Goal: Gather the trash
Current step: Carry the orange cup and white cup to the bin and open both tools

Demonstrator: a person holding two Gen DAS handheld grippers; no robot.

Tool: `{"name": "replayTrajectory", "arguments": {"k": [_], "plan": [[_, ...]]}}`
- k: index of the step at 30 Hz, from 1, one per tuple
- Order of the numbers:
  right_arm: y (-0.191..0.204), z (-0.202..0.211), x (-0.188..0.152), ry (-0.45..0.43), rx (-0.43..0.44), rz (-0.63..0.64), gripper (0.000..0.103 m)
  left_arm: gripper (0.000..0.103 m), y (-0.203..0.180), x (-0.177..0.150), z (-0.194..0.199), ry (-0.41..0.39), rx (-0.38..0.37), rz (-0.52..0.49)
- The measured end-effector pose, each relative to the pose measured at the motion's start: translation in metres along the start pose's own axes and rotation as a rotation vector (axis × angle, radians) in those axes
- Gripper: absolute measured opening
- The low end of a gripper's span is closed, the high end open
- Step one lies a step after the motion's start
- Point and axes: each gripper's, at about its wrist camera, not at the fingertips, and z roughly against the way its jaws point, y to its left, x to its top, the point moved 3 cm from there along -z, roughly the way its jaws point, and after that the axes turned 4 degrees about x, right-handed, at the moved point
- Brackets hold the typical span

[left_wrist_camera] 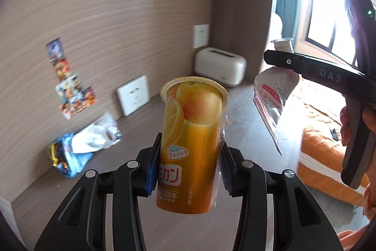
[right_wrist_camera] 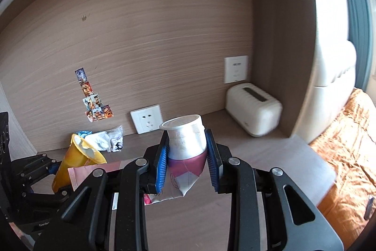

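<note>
The left hand-held gripper (left_wrist_camera: 188, 157) is clamped on an orange juice cup (left_wrist_camera: 191, 140), its blue pads (left_wrist_camera: 151, 168) pressing the cup's sides about halfway down. The cup stands nearly upright between the fingers, lifted above the table (left_wrist_camera: 246, 114), with a thin clear wrapper strip (left_wrist_camera: 222, 145) caught along its right side. In the right wrist view the same cup (right_wrist_camera: 77, 161) shows at lower left, tilted, with its torn lid open.

The right hand-held gripper (right_wrist_camera: 188, 157) is closed around a white yogurt pot (right_wrist_camera: 185, 138) with a maroon lower band, the pot's rim above the fingertips. A pink and white pouch (right_wrist_camera: 178, 182) is pinched together with it and hangs below the pads. From the left wrist view that pouch (left_wrist_camera: 273, 98) dangles under the black gripper body (left_wrist_camera: 317, 67), and the pot's rim (left_wrist_camera: 283, 44) shows just above it. The person's hand (left_wrist_camera: 352, 124) grips the handle at the right edge.

On the table, against the back wall, lies a heap of crumpled wrappers (left_wrist_camera: 84, 145), blue, white and printed; it is well apart from both grippers. A white toaster-shaped appliance (right_wrist_camera: 253, 114) sits in the far right corner. The wood-grain back wall carries two white socket plates (right_wrist_camera: 146, 119) and a strip of colourful stickers (right_wrist_camera: 94, 98). To the right of the alcove are a bed with an orange cover (right_wrist_camera: 347, 157), a cream headboard (right_wrist_camera: 333, 86) and a bright window (left_wrist_camera: 329, 20).
</note>
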Motion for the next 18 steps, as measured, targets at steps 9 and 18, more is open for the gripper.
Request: {"name": "replayTrajectory", "arguments": {"k": [9,18], "plan": [[-0.059,0.07,-0.013,-0.004,-0.118,-0.082,0.031,0.043,-0.088,0.004,0.009,-0.009,-0.122,-0.106],[-0.124,0.138,-0.045,0.007,-0.253,-0.175,0.031,0.043,-0.188,0.001,0.014,-0.001,-0.271,-0.225]]}}
